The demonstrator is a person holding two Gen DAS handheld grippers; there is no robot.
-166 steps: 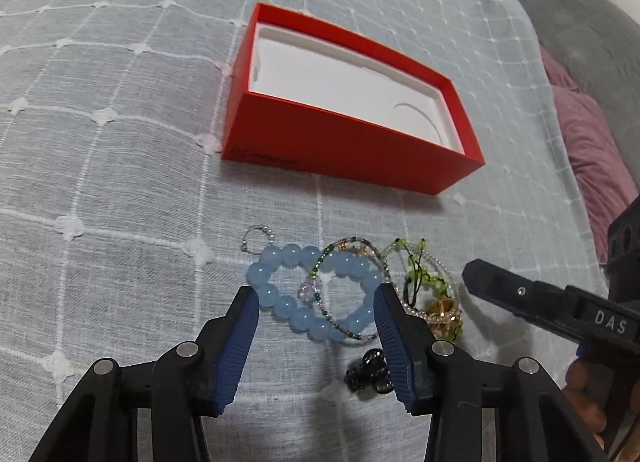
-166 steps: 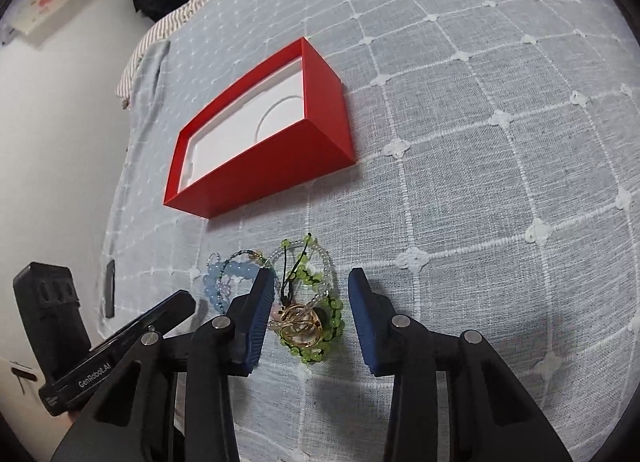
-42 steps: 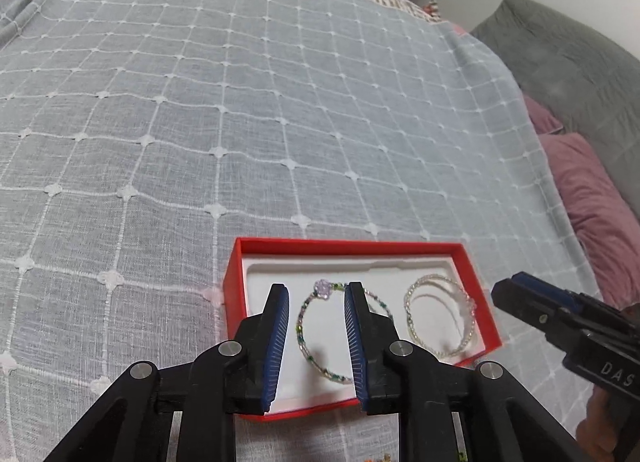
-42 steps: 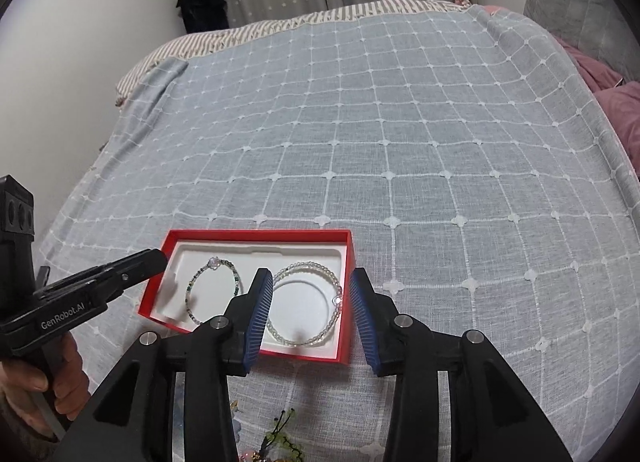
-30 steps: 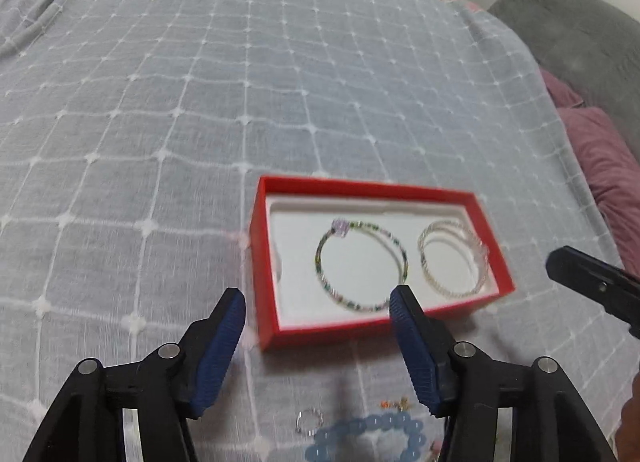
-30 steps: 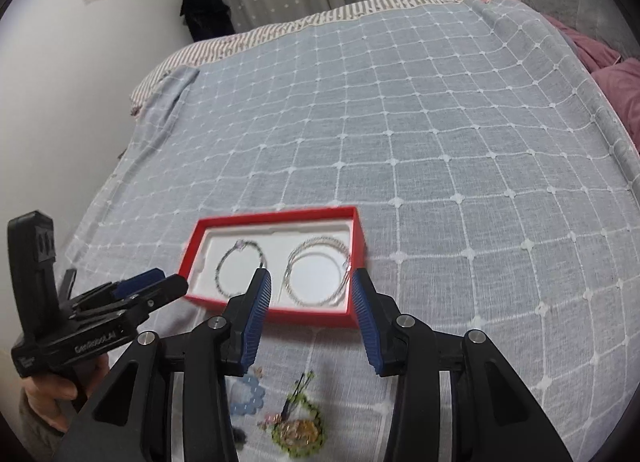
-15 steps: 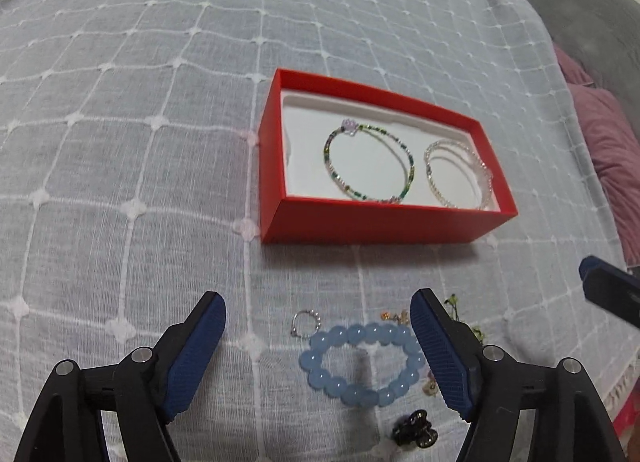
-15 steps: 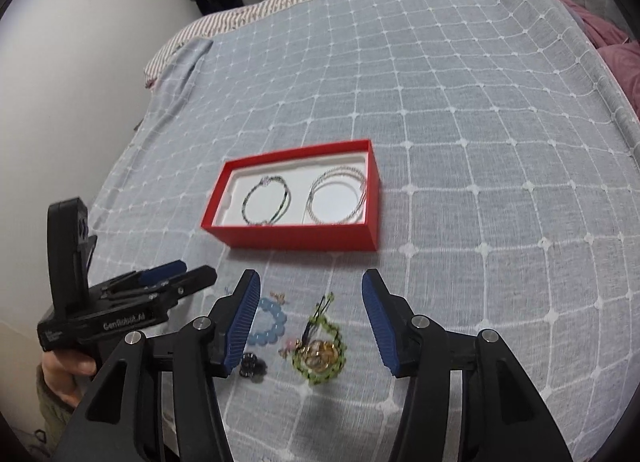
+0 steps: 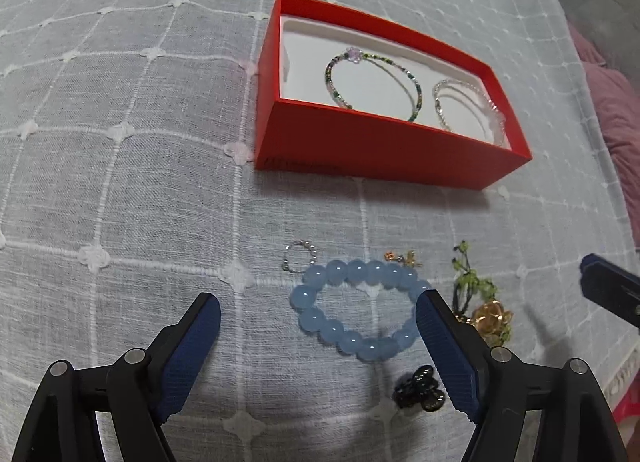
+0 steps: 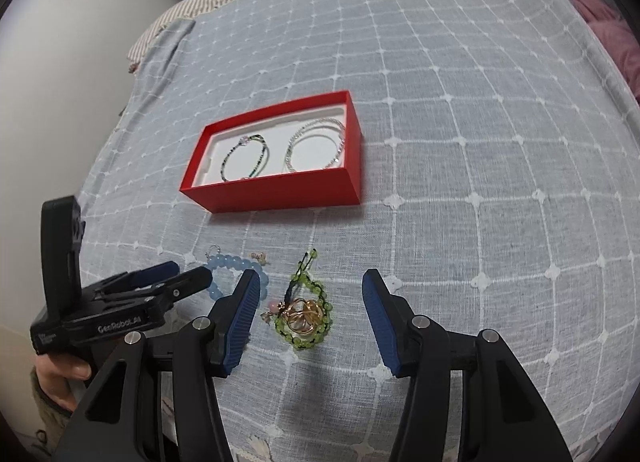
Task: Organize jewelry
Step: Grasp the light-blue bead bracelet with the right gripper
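Note:
A red box [image 9: 384, 150] [image 10: 280, 192] lies on the bed with a green beaded bracelet [image 9: 374, 82] [image 10: 245, 158] and a clear beaded bracelet [image 9: 468, 108] [image 10: 316, 144] inside. In front of it lie a blue bead bracelet [image 9: 360, 310] [image 10: 232, 268], a small silver ring [image 9: 298, 261], a gold earring [image 9: 402, 258], a black clip [image 9: 420, 388] and a green bracelet with gold rings [image 9: 486, 312] [image 10: 306, 316]. My left gripper [image 9: 318, 342] is open and empty around the blue bracelet. My right gripper [image 10: 310, 314] is open and empty above the green bracelet.
A grey quilted bedspread [image 9: 120, 142] [image 10: 480, 142] covers the bed. Pink and grey pillows [image 9: 612, 110] lie at the right. The bed's front edge runs just below the loose jewelry. A white wall [image 10: 60, 62] stands at the left.
Both grippers have pulled back from the box, where the two bracelets now lie, and come down toward the loose jewelry. Both sets of jaws have opened wide.

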